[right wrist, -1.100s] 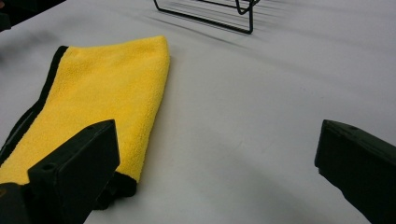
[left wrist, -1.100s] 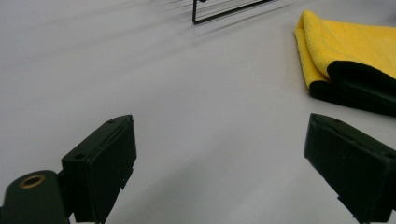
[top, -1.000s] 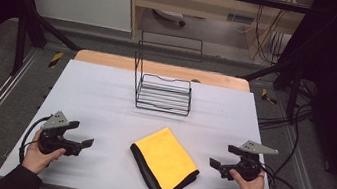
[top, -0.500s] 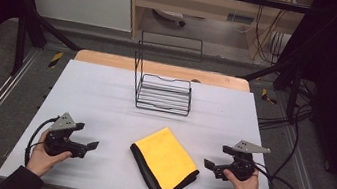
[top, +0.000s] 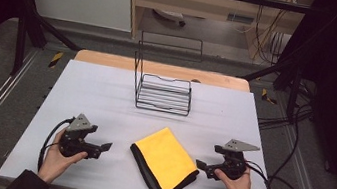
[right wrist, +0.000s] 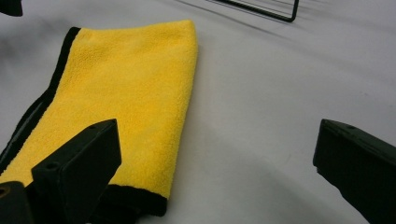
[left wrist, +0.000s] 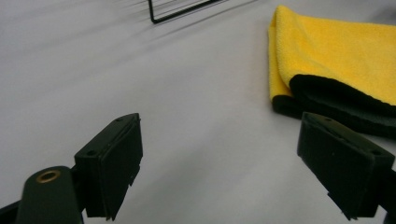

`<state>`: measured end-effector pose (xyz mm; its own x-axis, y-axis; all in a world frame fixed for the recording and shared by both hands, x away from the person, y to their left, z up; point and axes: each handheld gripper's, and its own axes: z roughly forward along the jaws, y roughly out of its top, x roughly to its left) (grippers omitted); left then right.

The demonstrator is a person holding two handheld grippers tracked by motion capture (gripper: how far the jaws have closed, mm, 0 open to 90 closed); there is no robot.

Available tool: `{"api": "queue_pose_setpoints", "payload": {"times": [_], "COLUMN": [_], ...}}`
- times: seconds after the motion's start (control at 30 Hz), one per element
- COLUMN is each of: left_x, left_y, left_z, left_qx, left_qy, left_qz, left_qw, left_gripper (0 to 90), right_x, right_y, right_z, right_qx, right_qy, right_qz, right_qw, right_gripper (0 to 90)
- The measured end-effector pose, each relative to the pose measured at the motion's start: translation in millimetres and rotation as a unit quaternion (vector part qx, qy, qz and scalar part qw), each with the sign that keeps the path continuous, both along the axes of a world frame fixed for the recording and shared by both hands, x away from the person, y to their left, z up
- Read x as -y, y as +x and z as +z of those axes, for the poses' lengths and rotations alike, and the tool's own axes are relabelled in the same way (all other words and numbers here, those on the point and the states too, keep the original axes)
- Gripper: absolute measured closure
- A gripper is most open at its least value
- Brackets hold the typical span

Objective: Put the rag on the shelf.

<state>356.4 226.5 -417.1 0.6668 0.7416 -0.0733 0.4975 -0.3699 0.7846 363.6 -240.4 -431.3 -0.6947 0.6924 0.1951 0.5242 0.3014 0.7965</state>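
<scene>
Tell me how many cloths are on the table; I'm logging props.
1: a folded yellow cloth with black underside, lying near the table's front edge between the two grippers, in front of the wire rack.

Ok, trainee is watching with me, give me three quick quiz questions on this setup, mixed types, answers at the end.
1. True or false: the left gripper is shut on the yellow cloth.
2. What stands at the far side of the table? A) wire rack B) bowl C) box
3. Fill in: the cloth lies ___ the two grippers.

Key: 1 false, both the left and the right gripper are open and empty. 2 A, the wire rack. 3 between.
</scene>
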Motion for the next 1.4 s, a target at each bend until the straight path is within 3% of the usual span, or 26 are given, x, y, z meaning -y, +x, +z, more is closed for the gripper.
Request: {"api": "queue_pose_setpoints", "payload": {"times": [0.2, 0.3, 0.4, 0.43, 0.53, 0.63, 0.8, 1.1, 1.17, 1.23, 1.3, 1.4], "left_x": [24.2, 44.9, 55.4, 65.5, 73.4, 84.2, 86.7, 87.6, 88.8, 89.9, 92.4, 92.5], "left_y": [8.3, 16.0, 19.3, 23.2, 27.0, 32.1, 28.8, 26.6, 24.2, 23.1, 21.4, 21.5], "left_z": [5.9, 9.5, 9.2, 7.3, 3.6, -6.9, -16.2, -23.1, -24.2, -24.5, -24.2, -24.0], "left_qx": [-0.006, -0.015, -0.018, -0.021, -0.030, -0.053, -0.062, -0.082, -0.091, -0.092, -0.089, -0.097], "left_qy": [0.001, -0.008, -0.002, 0.011, 0.011, 0.017, 0.042, 0.027, 0.019, 0.019, 0.030, 0.027], "left_qz": [-0.006, -0.010, -0.012, -0.014, -0.013, -0.019, -0.027, -0.024, -0.022, -0.023, -0.021, -0.017], "left_qw": [1.0000, 0.9998, 0.9998, 0.9996, 0.9994, 0.9983, 0.9968, 0.9960, 0.9954, 0.9953, 0.9954, 0.9948], "left_gripper": [19.6, 23.3, 25.9, 27.2, 31.7, 35.1, 43.1, 54.5, 61.4, 65.6, 65.7, 66.6], "right_x": [-8.4, -11.9, -14.7, -15.8, -18.2, -23.6, -29.7, -33.8, -34.9, -35.9, -37.0, -37.8], "right_y": [0.0, -1.4, -2.2, -2.6, -3.7, -5.1, -6.8, -12.4, -11.5, -11.1, -10.6, -10.7], "right_z": [1.0, 1.5, 1.3, 1.2, 1.1, 0.3, -1.4, -7.5, -9.6, -11.4, -13.1, -14.2], "right_qx": [0.002, 0.003, 0.004, 0.004, 0.000, -0.005, -0.011, -0.027, -0.033, -0.039, -0.047, -0.051], "right_qy": [-0.004, -0.008, -0.012, -0.014, -0.015, -0.022, -0.036, -0.057, -0.062, -0.067, -0.073, -0.074], "right_qz": [0.000, 0.002, 0.004, 0.006, 0.006, 0.006, 0.005, 0.021, 0.026, 0.028, 0.031, 0.033], "right_qw": [1.0000, 1.0000, 0.9999, 0.9999, 0.9999, 0.9997, 0.9993, 0.9978, 0.9972, 0.9966, 0.9958, 0.9954], "right_gripper": [2.9, 3.4, 4.2, 4.8, 5.6, 8.4, 12.1, 34.4, 41.9, 44.5, 46.6, 50.5]}}
